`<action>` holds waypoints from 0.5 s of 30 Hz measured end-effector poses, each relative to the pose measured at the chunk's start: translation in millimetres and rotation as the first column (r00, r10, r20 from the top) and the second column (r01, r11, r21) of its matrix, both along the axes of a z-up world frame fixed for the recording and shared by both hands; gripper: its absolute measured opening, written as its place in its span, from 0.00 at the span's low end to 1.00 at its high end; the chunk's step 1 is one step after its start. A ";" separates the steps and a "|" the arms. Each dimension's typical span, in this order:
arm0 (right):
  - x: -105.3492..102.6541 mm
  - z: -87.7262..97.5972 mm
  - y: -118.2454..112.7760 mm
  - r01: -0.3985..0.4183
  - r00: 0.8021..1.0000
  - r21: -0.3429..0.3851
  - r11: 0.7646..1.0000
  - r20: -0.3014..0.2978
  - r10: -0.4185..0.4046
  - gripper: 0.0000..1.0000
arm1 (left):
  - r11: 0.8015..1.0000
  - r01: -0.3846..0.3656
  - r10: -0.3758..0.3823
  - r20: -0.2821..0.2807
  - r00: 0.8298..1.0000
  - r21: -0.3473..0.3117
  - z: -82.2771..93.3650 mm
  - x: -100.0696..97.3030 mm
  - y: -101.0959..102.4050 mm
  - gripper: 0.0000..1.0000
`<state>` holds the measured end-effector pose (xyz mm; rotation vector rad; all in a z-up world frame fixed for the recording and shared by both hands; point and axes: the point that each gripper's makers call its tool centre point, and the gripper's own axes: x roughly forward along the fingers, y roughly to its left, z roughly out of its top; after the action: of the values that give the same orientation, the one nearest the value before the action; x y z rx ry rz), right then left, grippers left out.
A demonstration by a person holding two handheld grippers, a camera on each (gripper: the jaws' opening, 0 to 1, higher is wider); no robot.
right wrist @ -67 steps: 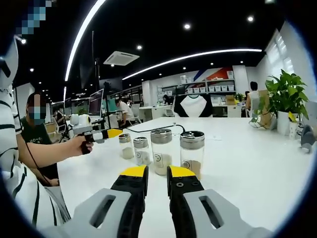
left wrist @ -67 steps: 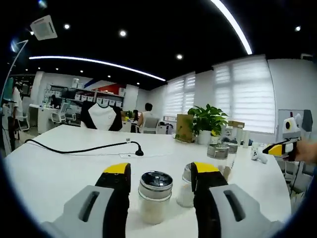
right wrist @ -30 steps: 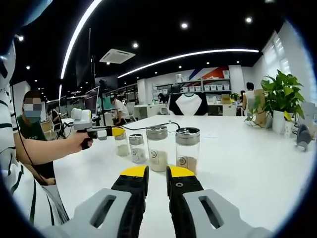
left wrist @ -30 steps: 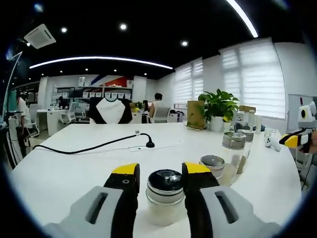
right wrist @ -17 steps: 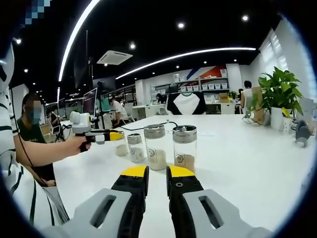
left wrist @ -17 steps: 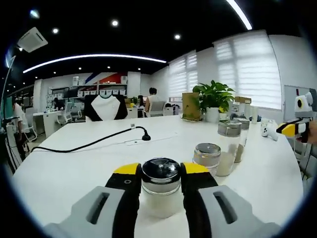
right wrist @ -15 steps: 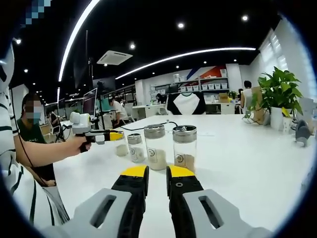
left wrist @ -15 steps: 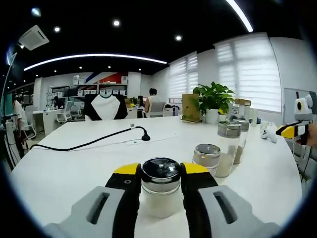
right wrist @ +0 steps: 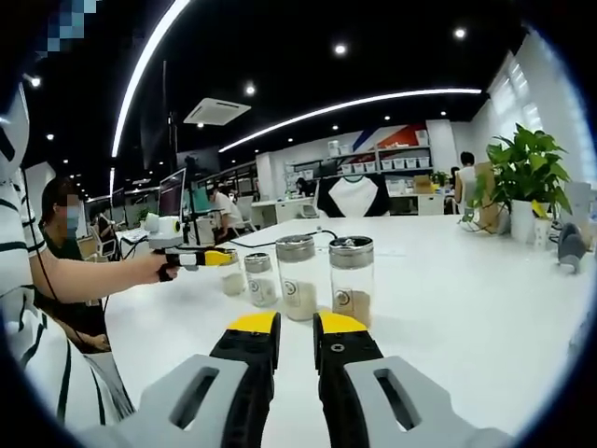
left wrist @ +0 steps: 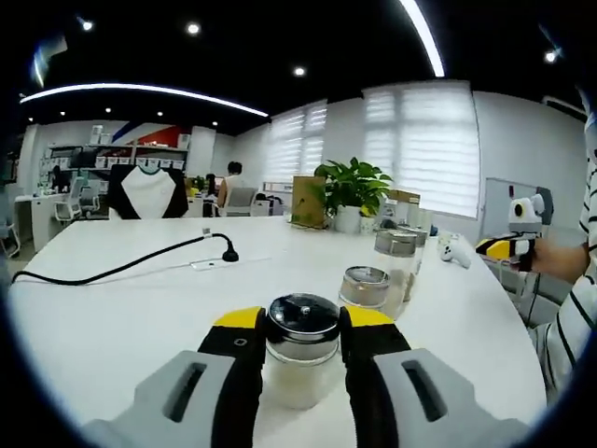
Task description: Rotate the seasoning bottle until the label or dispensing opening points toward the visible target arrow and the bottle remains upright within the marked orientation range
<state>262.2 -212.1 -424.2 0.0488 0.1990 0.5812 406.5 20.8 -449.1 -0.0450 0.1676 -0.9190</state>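
A glass seasoning bottle with a chrome lid and pale powder stands upright on the white table. My left gripper is shut on it, yellow-tipped jaws pressing both sides of the lid. In the right gripper view this bottle is the leftmost of a row, with the hand-held left gripper on it. My right gripper hovers low over the table short of the row, jaws nearly together with nothing between them. The same gripper appears far right in the left gripper view.
Three more bottles stand in the row, also seen as a short bottle and a taller bottle. A black cable crosses the table. A potted plant and a white controller sit farther back.
The left gripper view has swung to the right with the bottle still between its jaws. In the right gripper view the left gripper has shifted slightly right. My right gripper has stayed put.
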 end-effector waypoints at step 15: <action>-0.8 5.6 14.7 -0.044 0.999 -0.034 0.998 0.007 0.044 0.12 | 0.957 0.288 -0.288 -0.046 0.956 -0.023 -2.6 3.8 -5.1 0.33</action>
<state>261.4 -197.4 -418.6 0.0097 0.2023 0.6215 410.3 15.7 -451.7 -0.0591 0.2163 -1.2115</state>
